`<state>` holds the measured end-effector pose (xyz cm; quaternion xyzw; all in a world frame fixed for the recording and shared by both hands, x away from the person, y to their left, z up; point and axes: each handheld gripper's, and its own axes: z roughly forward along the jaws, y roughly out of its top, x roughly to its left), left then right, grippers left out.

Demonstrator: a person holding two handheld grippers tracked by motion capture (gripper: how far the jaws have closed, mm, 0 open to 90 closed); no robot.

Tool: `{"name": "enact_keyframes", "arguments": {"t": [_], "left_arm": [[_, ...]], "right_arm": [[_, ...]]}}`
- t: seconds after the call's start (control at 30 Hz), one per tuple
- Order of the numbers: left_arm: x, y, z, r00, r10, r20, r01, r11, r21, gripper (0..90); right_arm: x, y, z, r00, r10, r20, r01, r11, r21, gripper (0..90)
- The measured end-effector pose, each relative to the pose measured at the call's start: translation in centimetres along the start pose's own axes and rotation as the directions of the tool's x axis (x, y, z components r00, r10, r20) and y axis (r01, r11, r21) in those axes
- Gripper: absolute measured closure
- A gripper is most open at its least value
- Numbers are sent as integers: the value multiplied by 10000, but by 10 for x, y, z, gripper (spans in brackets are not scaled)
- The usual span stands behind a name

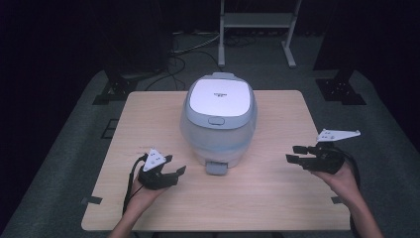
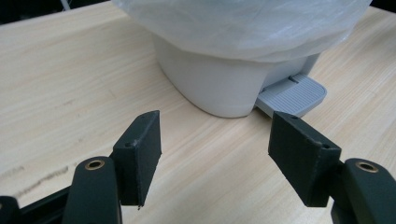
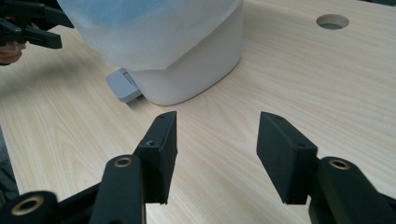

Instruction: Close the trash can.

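A small pedal bin stands upright at the middle of the table, toward its far edge, its white lid shut and a thin plastic liner draped over the rim and down the sides. A grey foot pedal juts from its base toward the person. It looks like light, hollow plastic with smooth rounded walls, so I'd guess it slides or tips easily if pushed high up; the liner is soft and slippery and would give nothing to hold. The pedal, or the small tab at the front of the lid, seems the sensible place to press or grip, with the other tongs steadying the body low down. The left gripper hovers just left of the pedal, jaws spread wide and holding nothing; in the left gripper view the pedal sits just beyond its tips. The right gripper waits well apart on the other side, also wide open and empty, pointing inward at the bin.
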<state>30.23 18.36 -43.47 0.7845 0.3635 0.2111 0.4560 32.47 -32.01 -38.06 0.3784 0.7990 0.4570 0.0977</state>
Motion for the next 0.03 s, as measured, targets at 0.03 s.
{"name": "enact_keyframes", "arguments": {"t": [0.03], "left_arm": [[0, -1, 0, 10000, 3, 3, -3, 10000, -11, 340]], "right_arm": [[0, -1, 1, 10000, 16, 4, -16, 10000, 15, 451]]}}
